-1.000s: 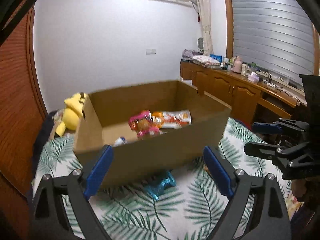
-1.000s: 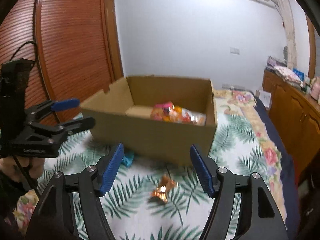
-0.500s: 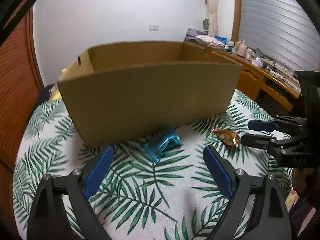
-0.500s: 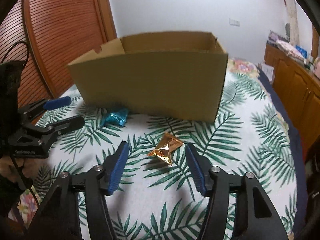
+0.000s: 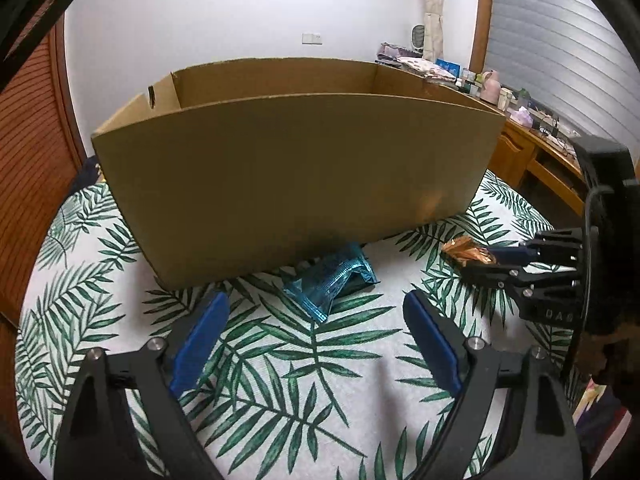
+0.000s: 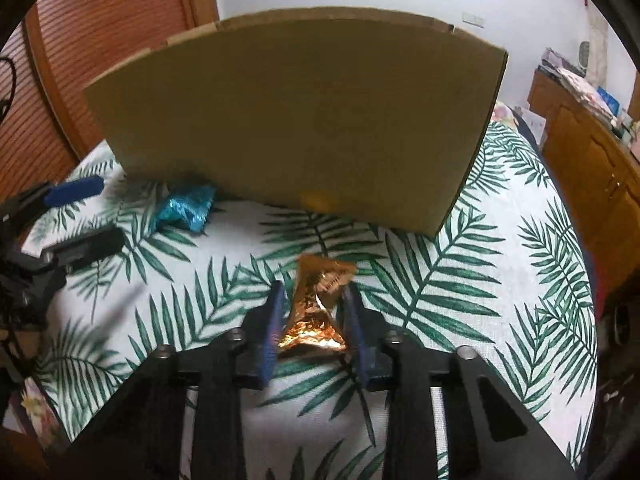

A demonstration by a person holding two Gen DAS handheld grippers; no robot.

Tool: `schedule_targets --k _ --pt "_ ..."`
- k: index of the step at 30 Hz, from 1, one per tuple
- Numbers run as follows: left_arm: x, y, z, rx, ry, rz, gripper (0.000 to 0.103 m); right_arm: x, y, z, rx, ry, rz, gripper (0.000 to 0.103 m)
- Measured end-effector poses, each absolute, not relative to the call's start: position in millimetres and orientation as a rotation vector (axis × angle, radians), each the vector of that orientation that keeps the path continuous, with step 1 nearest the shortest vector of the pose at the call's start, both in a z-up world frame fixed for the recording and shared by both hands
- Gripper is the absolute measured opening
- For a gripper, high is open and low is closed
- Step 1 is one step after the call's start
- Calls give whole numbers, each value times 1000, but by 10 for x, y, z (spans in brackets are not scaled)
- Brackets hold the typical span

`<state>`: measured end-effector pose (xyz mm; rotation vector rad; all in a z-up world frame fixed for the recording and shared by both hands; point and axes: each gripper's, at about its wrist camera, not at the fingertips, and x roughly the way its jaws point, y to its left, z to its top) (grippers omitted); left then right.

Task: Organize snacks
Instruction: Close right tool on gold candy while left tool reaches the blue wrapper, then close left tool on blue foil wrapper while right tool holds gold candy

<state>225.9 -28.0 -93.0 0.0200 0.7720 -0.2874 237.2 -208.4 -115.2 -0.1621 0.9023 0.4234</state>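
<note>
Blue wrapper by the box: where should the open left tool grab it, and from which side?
Grip the raised crumpled hump of the blue wrapper, probably from above and the near side. The cardboard box wall stands right behind it, blocking a far approach. The left tool is open and facing it.

right gripper [image 6: 314,300] clamped shut, left gripper [image 5: 316,312] spread

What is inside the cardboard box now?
Only the bare inner back wall of the cardboard box shows in the left wrist view. The tall front wall covers its floor and any contents.
</note>
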Motion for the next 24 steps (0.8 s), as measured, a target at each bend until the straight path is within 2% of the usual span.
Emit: schedule_targets --k 10,11,12,13,24 --pt "2449 -360 -1023 -23 814 -288 81 2294 -2224 -1192 -155 862 457 18" --pt "2468 -372 -1034 -23 817 -281 74 2280 -2237 -1200 -154 854 459 18" --pt "2488 -385 -1047 -21 824 -276 60 2270 -2243 -1202 -150 852 461 19" --pt "2517 -397 -1069 -22 838 -273 57 2264 -2247 -1204 -147 851 463 19" --pt "2666 -439 -1076 -14 841 -266 57 2230 -2262 -1213 -138 840 477 19"
